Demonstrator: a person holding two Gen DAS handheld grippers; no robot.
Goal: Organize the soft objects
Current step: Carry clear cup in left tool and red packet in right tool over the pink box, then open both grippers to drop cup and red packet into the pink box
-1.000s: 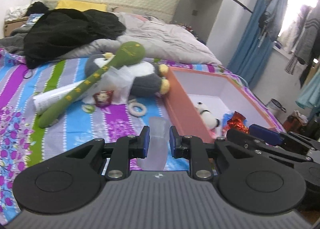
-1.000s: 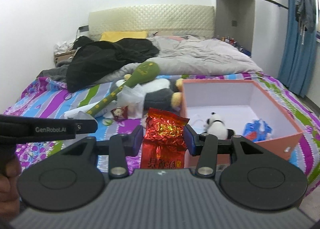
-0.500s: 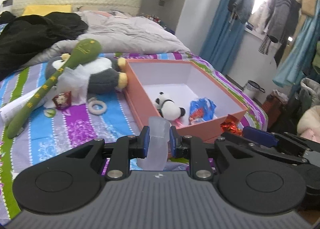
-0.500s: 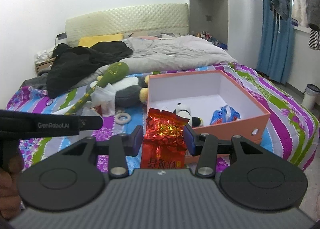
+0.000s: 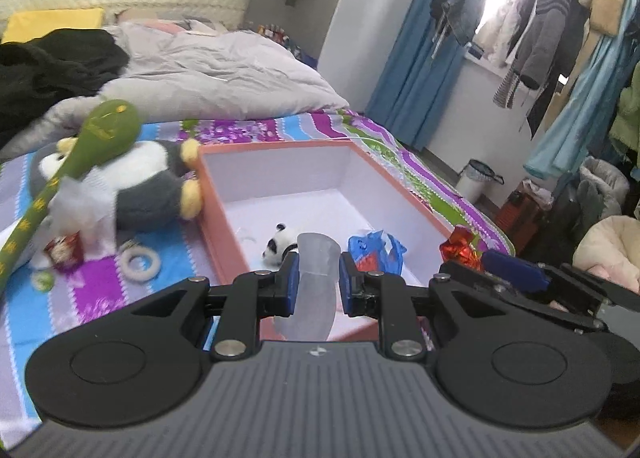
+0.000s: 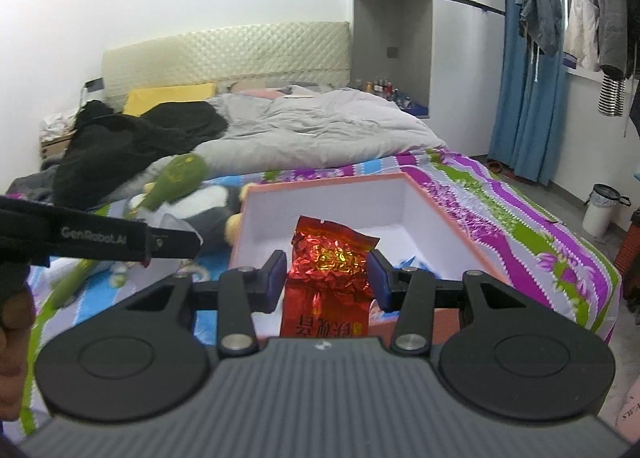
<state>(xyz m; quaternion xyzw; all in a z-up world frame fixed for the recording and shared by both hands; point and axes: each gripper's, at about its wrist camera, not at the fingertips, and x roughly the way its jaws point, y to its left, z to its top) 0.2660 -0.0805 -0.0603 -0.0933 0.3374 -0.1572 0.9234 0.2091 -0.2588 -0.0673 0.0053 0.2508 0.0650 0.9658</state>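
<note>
Both loads wait at the near wall of the box, the open inside straight ahead.

We pinch the translucent soft piece (image 5: 316, 278), upright, in the left gripper (image 5: 318, 272); the right gripper (image 6: 327, 273) is pressed on the red foil packet (image 6: 328, 278), also upright. The orange box (image 5: 228, 236) lies just ahead and below both, and the right one looks a little nearer. We judge the middle floor free, between the small panda (image 5: 278, 247) and the blue packet (image 5: 376, 252).
</note>
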